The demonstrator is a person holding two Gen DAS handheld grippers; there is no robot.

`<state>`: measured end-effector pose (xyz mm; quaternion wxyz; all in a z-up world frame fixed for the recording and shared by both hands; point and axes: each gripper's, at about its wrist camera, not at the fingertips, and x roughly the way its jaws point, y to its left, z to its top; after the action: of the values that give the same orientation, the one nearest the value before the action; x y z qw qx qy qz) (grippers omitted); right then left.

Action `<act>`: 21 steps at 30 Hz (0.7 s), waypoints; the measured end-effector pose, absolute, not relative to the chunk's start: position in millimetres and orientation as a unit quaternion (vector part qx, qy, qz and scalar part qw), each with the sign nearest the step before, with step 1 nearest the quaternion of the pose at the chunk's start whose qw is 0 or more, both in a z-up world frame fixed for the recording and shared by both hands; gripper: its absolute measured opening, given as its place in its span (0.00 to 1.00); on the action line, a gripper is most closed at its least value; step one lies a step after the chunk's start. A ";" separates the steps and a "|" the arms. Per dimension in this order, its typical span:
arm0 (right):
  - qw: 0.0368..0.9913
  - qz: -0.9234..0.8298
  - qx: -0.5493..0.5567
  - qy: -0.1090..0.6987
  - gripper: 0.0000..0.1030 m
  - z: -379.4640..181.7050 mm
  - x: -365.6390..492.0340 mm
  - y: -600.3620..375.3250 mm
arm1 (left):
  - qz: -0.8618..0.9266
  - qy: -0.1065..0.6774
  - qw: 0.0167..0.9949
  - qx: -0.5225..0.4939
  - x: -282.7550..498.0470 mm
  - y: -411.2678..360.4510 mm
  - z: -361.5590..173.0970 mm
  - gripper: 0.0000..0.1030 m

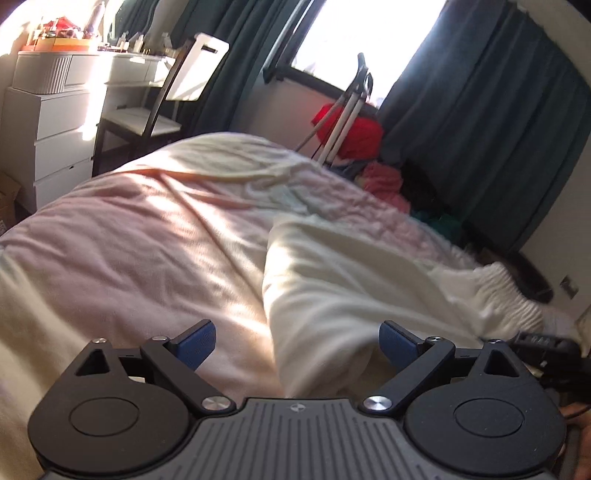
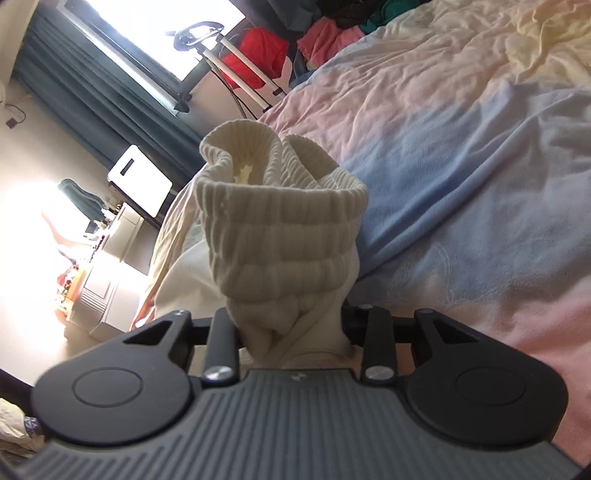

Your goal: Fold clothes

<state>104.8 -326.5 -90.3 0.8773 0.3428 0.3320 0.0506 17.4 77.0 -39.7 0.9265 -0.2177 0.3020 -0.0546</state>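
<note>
On pastel bedspread (image 1: pixel 147 229) — cream garment (image 1: pixel 332 288) | right gripper (image 2: pixel 291 332) clamps ribbed cuff (image 2: pixel 280 206)

A bed (image 1: pixel 147 229) carries a crumpled pastel sheet (image 2: pixel 461 147) in pink, blue and pale yellow. Dark teal curtains (image 1: pixel 480 110) flank a bright window (image 1: pixel 369 33). White drawer units (image 1: pixel 55 122) stand at the left wall, small items cluttered on top. Beside them stands a dark-framed chair (image 1: pixel 159 107) with a white back. Red and pink clothing (image 1: pixel 354 133) is heaped below the window.
</note>
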 end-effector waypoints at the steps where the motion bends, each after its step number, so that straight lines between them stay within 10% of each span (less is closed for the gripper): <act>1: 0.879 0.048 0.341 0.330 0.34 -89.7 104.5 -326.8 | -0.057 0.306 0.920 -0.236 23.2 80.3 -42.2 0.98; 10: 0.875 0.046 0.349 0.333 0.34 -92.4 106.7 -323.8 | -0.077 0.394 0.830 -0.387 93.0 99.5 -89.9 0.97; 21: 0.874 0.026 0.332 0.353 0.37 -107.5 114.4 -316.2 | -0.148 0.456 0.812 -0.332 123.9 73.7 -100.6 0.88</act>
<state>114.4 -316.2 -107.5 0.8744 0.3319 0.3530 0.0259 123.9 73.7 -100.6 0.8119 -0.3325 0.4564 -0.1480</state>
